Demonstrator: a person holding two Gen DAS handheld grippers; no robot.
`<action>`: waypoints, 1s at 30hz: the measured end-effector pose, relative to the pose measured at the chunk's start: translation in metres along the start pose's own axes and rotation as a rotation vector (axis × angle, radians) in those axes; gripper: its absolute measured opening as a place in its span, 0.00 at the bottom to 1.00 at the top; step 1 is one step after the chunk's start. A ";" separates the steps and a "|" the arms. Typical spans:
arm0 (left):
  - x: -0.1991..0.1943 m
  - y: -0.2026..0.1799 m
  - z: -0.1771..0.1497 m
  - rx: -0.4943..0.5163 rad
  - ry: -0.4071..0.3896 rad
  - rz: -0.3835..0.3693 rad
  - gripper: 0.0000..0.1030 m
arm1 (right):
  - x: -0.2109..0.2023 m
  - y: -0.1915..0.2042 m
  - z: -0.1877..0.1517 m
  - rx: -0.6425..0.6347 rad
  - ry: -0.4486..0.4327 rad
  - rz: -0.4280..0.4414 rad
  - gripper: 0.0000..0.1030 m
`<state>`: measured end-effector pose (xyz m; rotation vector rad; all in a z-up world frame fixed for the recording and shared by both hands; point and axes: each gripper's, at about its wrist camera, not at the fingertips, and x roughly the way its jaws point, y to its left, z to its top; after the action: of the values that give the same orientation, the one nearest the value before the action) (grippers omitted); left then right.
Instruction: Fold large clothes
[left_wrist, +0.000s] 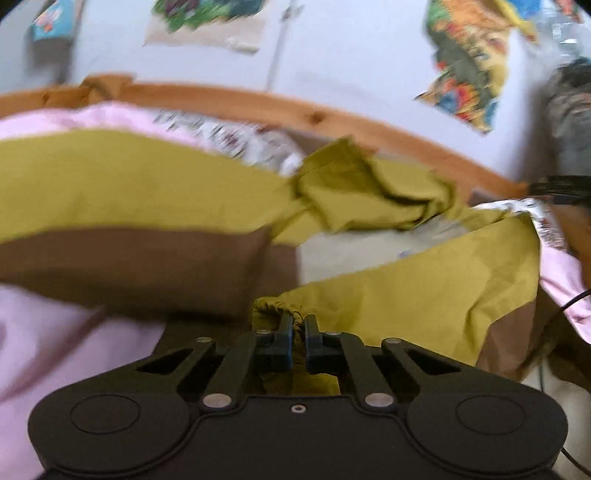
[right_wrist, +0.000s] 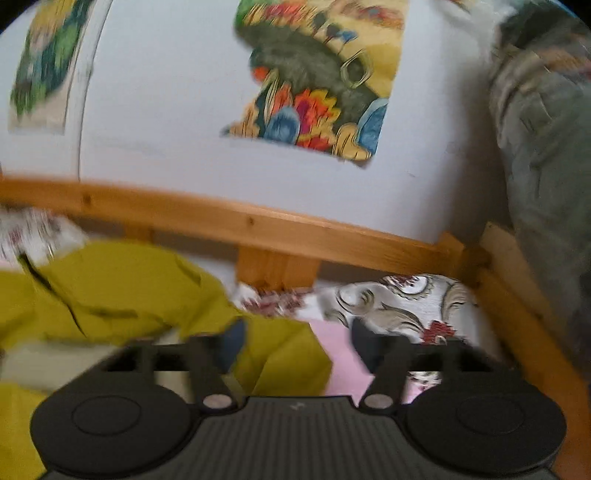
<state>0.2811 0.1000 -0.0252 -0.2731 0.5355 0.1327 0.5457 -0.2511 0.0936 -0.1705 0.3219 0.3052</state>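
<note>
**Desk:** What does the garment look like, and where does it lie?

**Photographer:** An olive-yellow jacket (left_wrist: 155, 184) with a brown band along its lower part and a pale lining sprawls across a bed, over a pink sheet (left_wrist: 55, 350) and a floral coverlet (right_wrist: 406, 302). One sleeve (left_wrist: 369, 188) lies crumpled near the wooden bed rail (left_wrist: 258, 103). Both views are blurred.

**Desk:** And the grippers?

**Photographer:** The left gripper (left_wrist: 299, 325) is clamped on a gathered, puckered edge of the jacket, probably an elasticated hem or cuff. The right gripper (right_wrist: 295, 339) has its fingers spread wide apart, one finger over the yellow cloth, the other over the sheet, gripping nothing.

**Desk:** How should it handle?

**Photographer:** It appears light, thin and limp, a creasing shell fabric that would sag between two holds and may slide on itself. Hems, cuffs and seams look the surest places to pinch; the open right gripper would likely do best at the near yellow edge below it.

**Desk:** Background?

**Photographer:** A white wall with colourful posters (right_wrist: 317, 74).
</note>
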 end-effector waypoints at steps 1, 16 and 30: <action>0.001 0.003 0.000 -0.016 0.011 0.013 0.05 | 0.000 -0.004 -0.004 0.017 0.009 0.009 0.75; -0.007 0.004 -0.010 0.011 0.031 0.036 0.05 | 0.037 -0.030 -0.075 0.035 0.129 0.088 0.77; -0.005 -0.005 -0.010 0.030 0.007 -0.048 0.05 | 0.056 -0.037 -0.021 0.250 0.073 0.038 0.03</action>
<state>0.2727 0.0925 -0.0297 -0.2568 0.5369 0.0771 0.6021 -0.2756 0.0591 0.0709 0.4323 0.2939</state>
